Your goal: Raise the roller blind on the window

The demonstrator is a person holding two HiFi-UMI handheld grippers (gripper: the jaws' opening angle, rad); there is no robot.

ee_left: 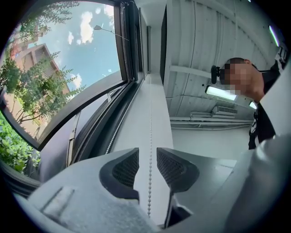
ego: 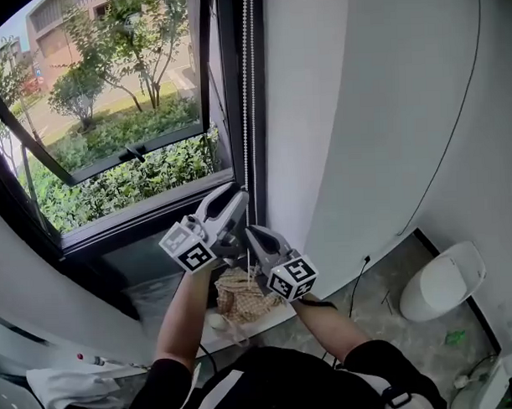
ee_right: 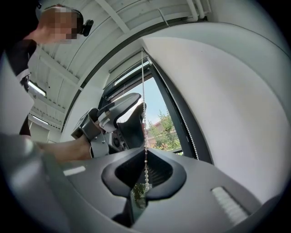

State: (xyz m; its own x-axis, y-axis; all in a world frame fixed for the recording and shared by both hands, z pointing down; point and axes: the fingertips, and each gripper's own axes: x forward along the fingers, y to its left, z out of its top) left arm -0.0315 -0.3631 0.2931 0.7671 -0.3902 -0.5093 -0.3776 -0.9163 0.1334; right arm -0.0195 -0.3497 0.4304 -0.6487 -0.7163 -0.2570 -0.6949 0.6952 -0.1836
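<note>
Though unclear overhead, chain in right tongs

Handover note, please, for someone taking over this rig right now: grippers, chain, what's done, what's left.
Right hand-held gripper: shut on the bead chain, lower down.
Left hand-held gripper: open, higher up; chain runs between its jaws, unpressed.
Window: glass in the head view is uncovered; the blind itself isn't visible there, so progress is uncertain.
Left to do: probably close the left, release the right, pull hand over hand.
</note>
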